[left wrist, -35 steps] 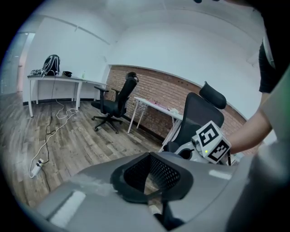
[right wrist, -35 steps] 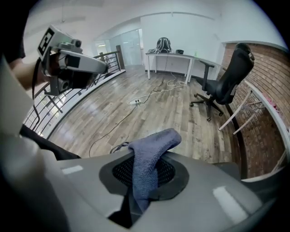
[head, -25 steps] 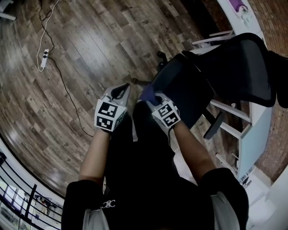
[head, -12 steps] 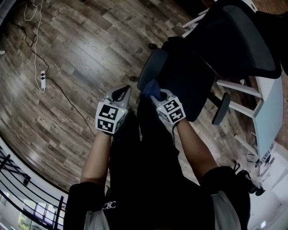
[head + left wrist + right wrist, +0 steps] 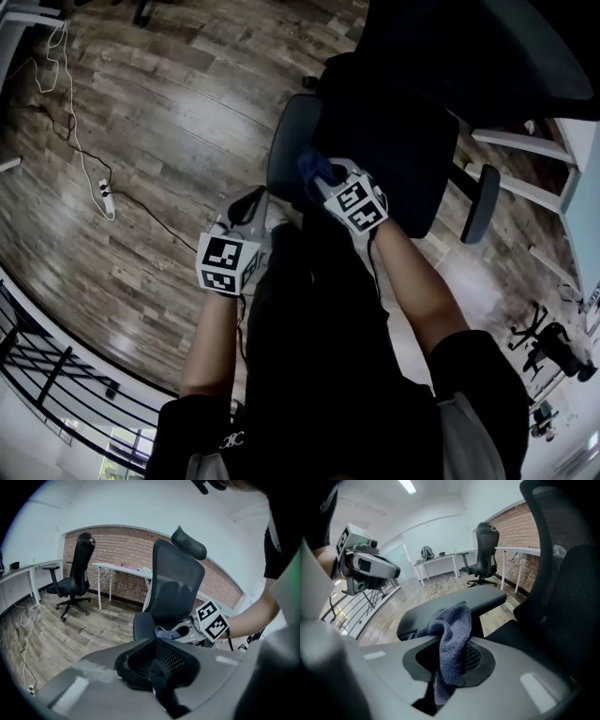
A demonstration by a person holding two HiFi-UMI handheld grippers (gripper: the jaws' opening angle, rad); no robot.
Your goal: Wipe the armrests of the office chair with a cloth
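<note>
The right gripper (image 5: 325, 184) is clamped on a blue-grey cloth (image 5: 452, 639). The cloth bunches up out of the closed jaws and its upper fold lies over the near edge of the office chair's (image 5: 412, 122) dark armrest (image 5: 454, 605). Actual contact between cloth and pad cannot be confirmed from any view. In the head view this armrest sits on the left side of the seat, with the right gripper at its inner edge. The chair's other armrest (image 5: 480, 202) is well apart on the far side, with no tool near it. The left gripper (image 5: 251, 202) hangs just beside the right one, short of the armrest, its jaws closed with nothing between them. The wooden floor (image 5: 169, 112) carries a white power strip (image 5: 106, 194) and its cable. A second office chair (image 5: 75, 576) stands by a white desk (image 5: 119, 567) along the brick wall.
</note>
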